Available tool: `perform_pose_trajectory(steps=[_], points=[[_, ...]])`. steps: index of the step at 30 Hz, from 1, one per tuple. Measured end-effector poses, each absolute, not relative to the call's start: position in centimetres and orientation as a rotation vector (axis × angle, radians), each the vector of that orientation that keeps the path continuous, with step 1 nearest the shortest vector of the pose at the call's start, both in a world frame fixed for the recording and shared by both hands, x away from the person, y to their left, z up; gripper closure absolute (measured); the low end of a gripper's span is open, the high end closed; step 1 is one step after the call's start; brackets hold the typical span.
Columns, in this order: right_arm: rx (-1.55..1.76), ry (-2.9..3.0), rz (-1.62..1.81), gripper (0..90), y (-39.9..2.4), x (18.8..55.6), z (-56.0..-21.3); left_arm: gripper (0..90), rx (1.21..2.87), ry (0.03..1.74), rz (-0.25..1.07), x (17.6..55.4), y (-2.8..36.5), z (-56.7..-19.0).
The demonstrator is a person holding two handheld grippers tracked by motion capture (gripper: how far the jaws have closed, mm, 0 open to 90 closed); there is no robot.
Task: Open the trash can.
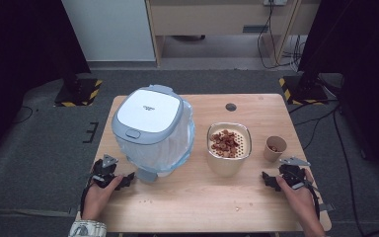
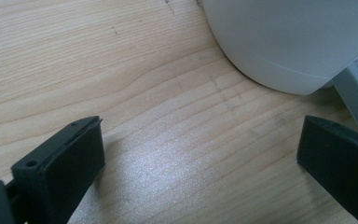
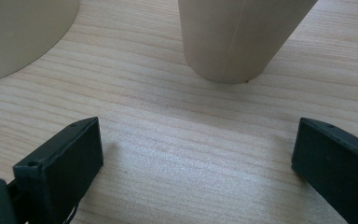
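1. While your left hand [image 1: 97, 196] rested at the near left edge of the bench [image 1: 202, 207], your left claw [image 1: 121, 180] lay low on the wood with its jaws spread wide and nothing between them.
2. Seen from the left gripper view, that left claw [image 2: 200, 154] pointed at bare wood, and the rounded white base of the bin [image 2: 289, 42] stood just beyond it, apart from both jaws.
3. To the right of your left claw, the bin [image 1: 153, 128] stood on the left half of the bench, its white and grey lid [image 1: 148, 114] shut and a clear liner bag [image 1: 185, 140] hanging out around its body.
4. At the bin's near foot, a grey pedal [image 1: 146, 175] stuck out toward you, just beside your left claw.
5. Further right, near the middle of the bench, a cream container [image 1: 228, 148] stood upright with brown pieces [image 1: 225, 142] lying on its perforated insert.
6. Right of it, apart from it, a small paper cup [image 1: 275, 148] stood upright with a few brown pieces inside.
7. A few crumbs [image 1: 237, 209] lay on the wood between your two hands.
8. At the near right, your right hand [image 1: 300, 195] held the right claw [image 1: 271, 180] low over the wood, jaws wide apart and gripping nothing.
9. From the right gripper view, the right claw [image 3: 198, 154] faced the paper cup [image 3: 237, 37], which stood near but clear of both jaws, with the cream container [image 3: 18, 32] off to the left.
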State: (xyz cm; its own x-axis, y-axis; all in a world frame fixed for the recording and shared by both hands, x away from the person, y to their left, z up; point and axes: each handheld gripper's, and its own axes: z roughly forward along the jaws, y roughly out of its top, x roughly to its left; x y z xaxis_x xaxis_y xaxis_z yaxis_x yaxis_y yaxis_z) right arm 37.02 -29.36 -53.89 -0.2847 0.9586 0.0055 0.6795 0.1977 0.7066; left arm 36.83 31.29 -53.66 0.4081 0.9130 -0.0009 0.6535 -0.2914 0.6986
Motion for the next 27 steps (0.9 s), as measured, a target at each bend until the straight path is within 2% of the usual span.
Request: perform_pose_trajectory(steps=[4, 10, 11, 14, 21, 27], points=[[1.520, 2.045, 0.852, 2.2, -29.3, 36.9, -53.9, 0.1, 2.045, 1.327, 0.543, 36.7, 31.3, -53.6], [1.517, 2.048, 0.852, 2.1, -29.3, 36.8, -53.9, 8.0, 2.025, 1.347, 0.553, 36.5, 31.6, -53.4], [1.515, 2.051, 0.853, 2.0, -29.3, 36.8, -53.9, 13.9, 2.020, 1.354, 0.558, 36.5, 31.7, -53.2], [1.515, 2.052, 0.853, 2.0, -29.3, 36.8, -53.9, 21.1, 2.016, 1.356, 0.551, 36.4, 31.8, -53.0], [1.512, 2.047, 0.848, 1.5, -29.2, 36.9, -53.9, 27.4, 1.991, 1.310, 0.554, 35.7, 31.5, -52.2], [1.517, 2.045, 0.847, 1.4, -29.2, 36.9, -53.9, 38.4, 1.940, 1.275, 0.550, 35.3, 31.1, -51.3]])
